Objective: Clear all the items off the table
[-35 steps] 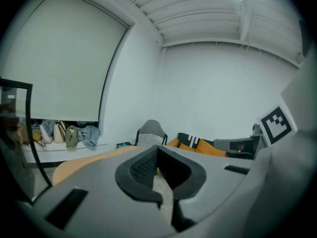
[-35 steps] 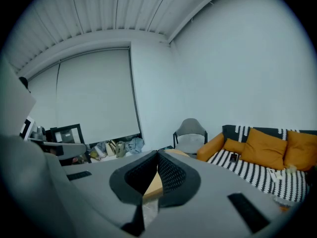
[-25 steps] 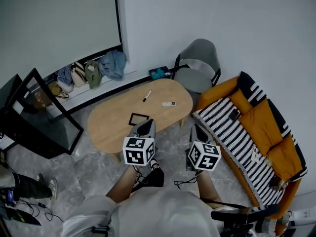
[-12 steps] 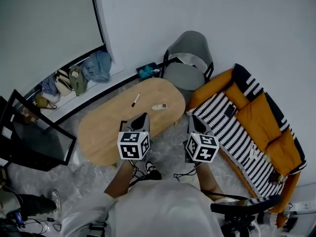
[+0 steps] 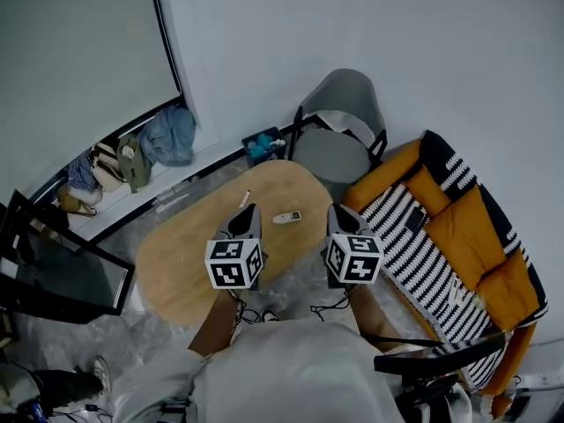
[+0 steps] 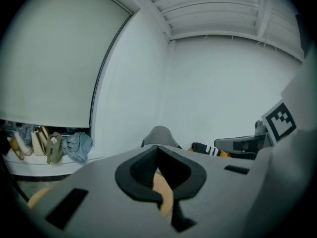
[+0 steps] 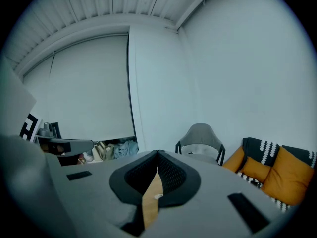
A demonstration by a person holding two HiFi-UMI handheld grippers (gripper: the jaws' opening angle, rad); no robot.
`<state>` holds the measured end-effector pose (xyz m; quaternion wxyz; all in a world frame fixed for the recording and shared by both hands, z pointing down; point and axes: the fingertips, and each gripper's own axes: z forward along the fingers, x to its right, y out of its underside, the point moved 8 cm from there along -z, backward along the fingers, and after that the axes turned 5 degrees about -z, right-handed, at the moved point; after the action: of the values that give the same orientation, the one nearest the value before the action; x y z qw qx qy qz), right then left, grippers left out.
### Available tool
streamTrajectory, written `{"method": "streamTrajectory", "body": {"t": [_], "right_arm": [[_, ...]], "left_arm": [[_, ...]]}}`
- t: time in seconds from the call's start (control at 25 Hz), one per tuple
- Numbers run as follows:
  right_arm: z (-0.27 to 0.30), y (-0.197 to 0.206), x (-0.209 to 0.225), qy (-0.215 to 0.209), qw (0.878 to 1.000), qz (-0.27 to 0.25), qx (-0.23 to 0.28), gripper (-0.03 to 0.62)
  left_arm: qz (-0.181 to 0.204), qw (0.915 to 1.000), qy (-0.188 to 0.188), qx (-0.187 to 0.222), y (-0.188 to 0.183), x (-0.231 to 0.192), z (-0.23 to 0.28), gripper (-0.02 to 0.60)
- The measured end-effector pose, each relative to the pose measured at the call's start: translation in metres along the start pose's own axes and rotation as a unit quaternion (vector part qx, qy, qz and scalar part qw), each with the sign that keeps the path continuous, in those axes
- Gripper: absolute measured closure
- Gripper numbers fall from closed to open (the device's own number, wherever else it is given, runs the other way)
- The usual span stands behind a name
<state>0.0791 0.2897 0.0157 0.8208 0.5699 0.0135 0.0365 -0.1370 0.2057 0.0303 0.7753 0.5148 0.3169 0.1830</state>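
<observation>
An oval wooden table [image 5: 181, 258] stands in front of me in the head view. On it lie a dark marker pen [image 5: 244, 198] and a small white remote [image 5: 286, 218]. My left gripper [image 5: 249, 210] hangs over the table's near side, just below the pen, jaws shut and empty [image 6: 158, 148]. My right gripper [image 5: 335, 210] is at the table's right end, right of the remote, also shut with nothing held [image 7: 158, 153]. Between its fingers a strip of the tabletop and the pale remote [image 7: 157, 197] show.
A grey chair [image 5: 344, 130] stands behind the table and a blue box [image 5: 262, 144] sits on the floor beside it. An orange sofa with a striped blanket [image 5: 458, 227] is at the right. Bags and clothes [image 5: 132, 152] lie by the window, a black stand [image 5: 53, 267] at the left.
Both grippers have moved forward toward the table, still shut. The table has drawn closer, and the black square frame seen on it earlier is now hidden behind the left gripper.
</observation>
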Motion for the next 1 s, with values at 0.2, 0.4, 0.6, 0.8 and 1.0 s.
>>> {"method": "streamTrajectory", "body": {"t": [0.2,0.4,0.6,0.8,1.0], "right_arm": [[0.05,-0.01,-0.011,-0.034,0.999,-0.023,-0.02,0.569],[0.085,0.0,-0.025,-0.059,0.997,-0.021,-0.041,0.569],[0.126,-0.001,-0.031,-0.09,0.994,-0.022,-0.06,0.569],[0.174,-0.018,-0.037,-0.147,0.987,-0.043,-0.051,0.569],[0.218,-0.027,-0.018,-0.2,0.975,-0.067,-0.064,0.569]], "left_arm": [[-0.033,0.9984,-0.045,0.005,-0.001,-0.038,0.017,0.58],[-0.057,0.9946,-0.086,-0.006,0.017,-0.072,0.013,0.58],[-0.081,0.9858,-0.147,-0.003,0.023,-0.1,-0.001,0.58],[-0.102,0.9711,-0.215,0.015,0.023,-0.119,0.0,0.58],[-0.146,0.949,-0.278,0.033,0.025,-0.114,0.018,0.58]]}}
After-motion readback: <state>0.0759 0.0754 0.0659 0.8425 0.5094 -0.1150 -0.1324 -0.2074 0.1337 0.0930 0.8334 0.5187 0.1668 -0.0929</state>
